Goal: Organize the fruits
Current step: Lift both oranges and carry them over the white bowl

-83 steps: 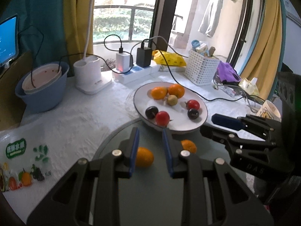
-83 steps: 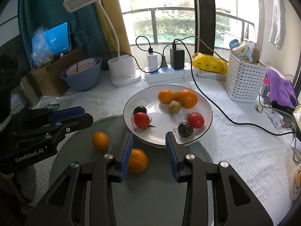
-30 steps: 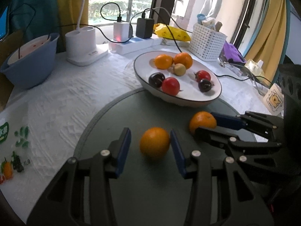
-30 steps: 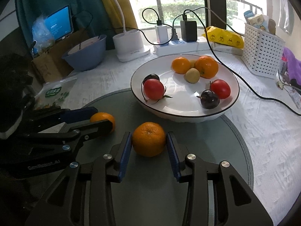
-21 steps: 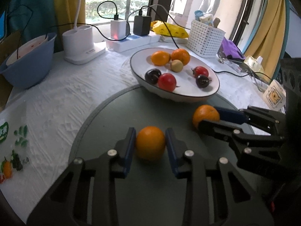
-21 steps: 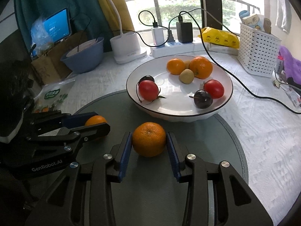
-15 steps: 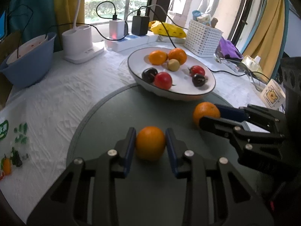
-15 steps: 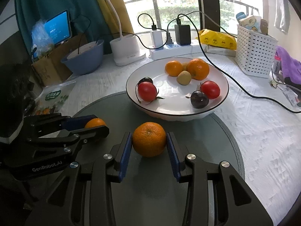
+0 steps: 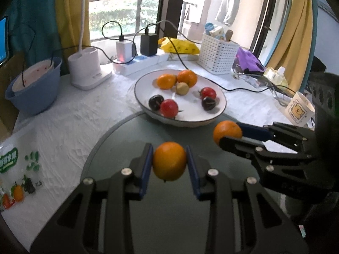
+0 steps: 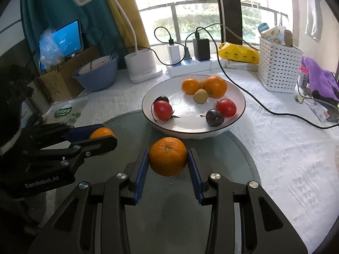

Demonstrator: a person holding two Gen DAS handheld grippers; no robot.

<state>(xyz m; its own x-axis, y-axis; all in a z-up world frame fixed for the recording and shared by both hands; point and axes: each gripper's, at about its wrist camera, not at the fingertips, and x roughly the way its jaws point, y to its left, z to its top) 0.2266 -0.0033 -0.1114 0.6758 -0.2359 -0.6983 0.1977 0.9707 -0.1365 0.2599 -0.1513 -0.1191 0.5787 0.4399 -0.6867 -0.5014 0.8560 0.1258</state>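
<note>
The side of the left gripper [image 10: 101, 139] read "GenRobot.AI", and a clear bag [image 9: 19, 169] had a green label with writing too small to read. The left gripper squeezed a small orange [image 9: 169, 160]. The right gripper [image 10: 168, 158] squeezed a bigger orange [image 10: 168, 156], stem spot facing up. Both oranges hung over the round grey mat [image 10: 233, 154], near the white plate [image 10: 237, 118] of fruit

Each black tool, the left tool [image 9: 169, 165] and the right tool [image 10: 168, 160], has blue pads pressed on a plain orange mandarin [image 9: 169, 160], the right one's mandarin [image 10: 168, 156] dimpled. Ahead of them the white plate [image 10: 237, 114] has a thin dark rim and carries orange, red, dark purple and tan fruit. Under the tools lies a grey-green round mat [image 10: 241, 160] on the white textured desk [image 10: 286, 144], with a white perforated basket [image 10: 277, 72] and purple cloth [image 10: 320, 78] to the right.
</note>
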